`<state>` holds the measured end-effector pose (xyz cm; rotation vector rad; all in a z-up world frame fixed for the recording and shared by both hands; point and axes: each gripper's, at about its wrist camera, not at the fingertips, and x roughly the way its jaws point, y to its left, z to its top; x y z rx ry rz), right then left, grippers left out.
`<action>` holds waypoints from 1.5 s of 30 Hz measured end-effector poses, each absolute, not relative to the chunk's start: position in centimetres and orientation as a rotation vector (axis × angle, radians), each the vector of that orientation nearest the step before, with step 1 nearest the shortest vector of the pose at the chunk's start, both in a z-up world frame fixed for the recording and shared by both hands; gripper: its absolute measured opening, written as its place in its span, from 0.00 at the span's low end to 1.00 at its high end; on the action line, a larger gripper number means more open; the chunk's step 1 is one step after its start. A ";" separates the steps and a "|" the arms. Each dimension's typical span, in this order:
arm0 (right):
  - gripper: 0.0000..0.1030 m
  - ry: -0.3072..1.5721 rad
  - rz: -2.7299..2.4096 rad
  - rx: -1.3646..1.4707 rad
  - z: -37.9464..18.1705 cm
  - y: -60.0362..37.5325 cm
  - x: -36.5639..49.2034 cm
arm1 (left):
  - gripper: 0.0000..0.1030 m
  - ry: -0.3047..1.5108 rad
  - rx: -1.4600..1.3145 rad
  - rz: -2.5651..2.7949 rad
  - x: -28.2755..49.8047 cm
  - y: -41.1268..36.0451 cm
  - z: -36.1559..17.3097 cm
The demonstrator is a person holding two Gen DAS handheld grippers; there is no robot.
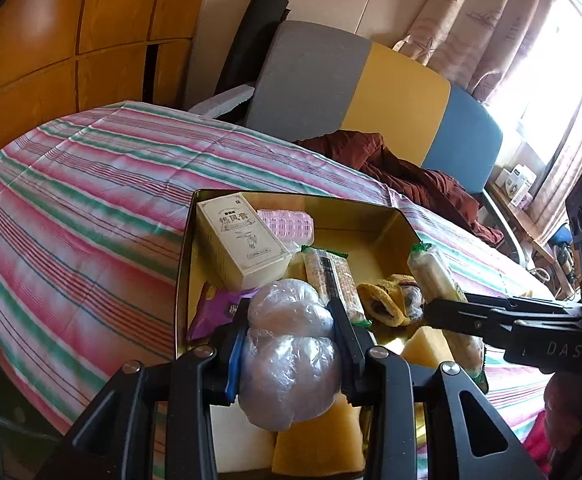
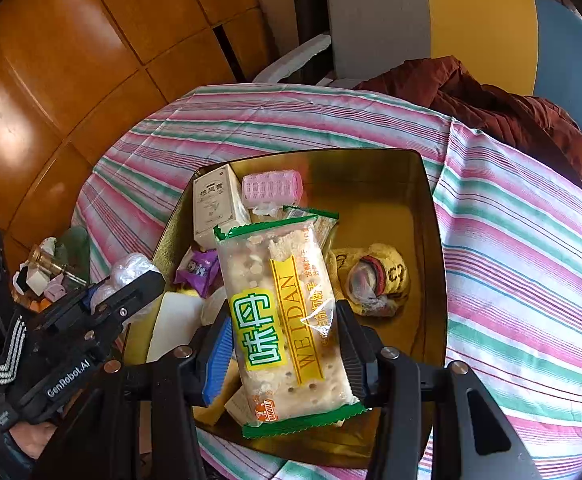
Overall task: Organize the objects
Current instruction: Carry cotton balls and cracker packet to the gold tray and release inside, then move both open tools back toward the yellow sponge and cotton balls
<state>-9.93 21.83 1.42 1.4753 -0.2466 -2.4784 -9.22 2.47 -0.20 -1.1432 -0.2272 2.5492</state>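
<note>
Biscuit packet (image 2: 287, 320) clamped in right tool (image 2: 285, 344), above gold tin (image 2: 431, 248).

tin (image 2: 431, 240) on the bedspread (image 2: 531, 240) ahead of both fingers, plastic-wrapped bundle (image 1: 287, 352) between the left fingers, cracker packet (image 2: 287, 320) between the right fingers above the tin, box (image 2: 215, 204) and hair roller (image 2: 273, 190) at the tin's far side beyond the fingertips, chair (image 2: 451, 20) behind the bed
</note>
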 end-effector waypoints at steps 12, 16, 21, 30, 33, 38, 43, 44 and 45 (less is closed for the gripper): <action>0.62 -0.297 -2.494 1.451 0.9 21.1 -13.3 | 0.57 -0.185 -1.182 2.592 -10.6 2.8 -1.2; 0.62 -0.256 -2.485 1.481 0.1 20.9 -12.3 | 0.57 -0.162 -1.185 2.618 -9.8 2.6 -1.6; 0.62 -0.239 -2.489 1.503 -0.5 20.8 -11.4 | 0.57 -0.136 -1.194 2.650 -8.9 2.5 -1.8; 0.63 -0.197 -2.551 1.484 0.0 20.5 -9.6 | 0.65 -0.067 -1.107 2.718 -6.7 2.8 0.1; 0.63 -0.192 -2.564 1.482 0.0 20.5 -8.9 | 0.65 -0.041 -1.068 2.732 -5.9 3.0 0.9; 0.64 -0.190 -2.583 1.476 0.1 20.4 -8.1 | 0.67 -0.015 -1.035 2.739 -4.7 3.4 1.6; 0.64 -0.185 -2.613 1.463 0.3 20.6 -7.3 | 0.67 0.003 -1.015 2.744 -3.9 3.7 2.1; 0.64 -0.177 -2.623 1.458 0.3 20.6 -7.1 | 0.67 0.009 -1.008 2.744 -3.7 3.8 2.2; 0.64 -0.167 -2.636 1.451 0.5 20.6 -6.9 | 0.67 0.014 -1.003 2.744 -3.5 3.9 2.3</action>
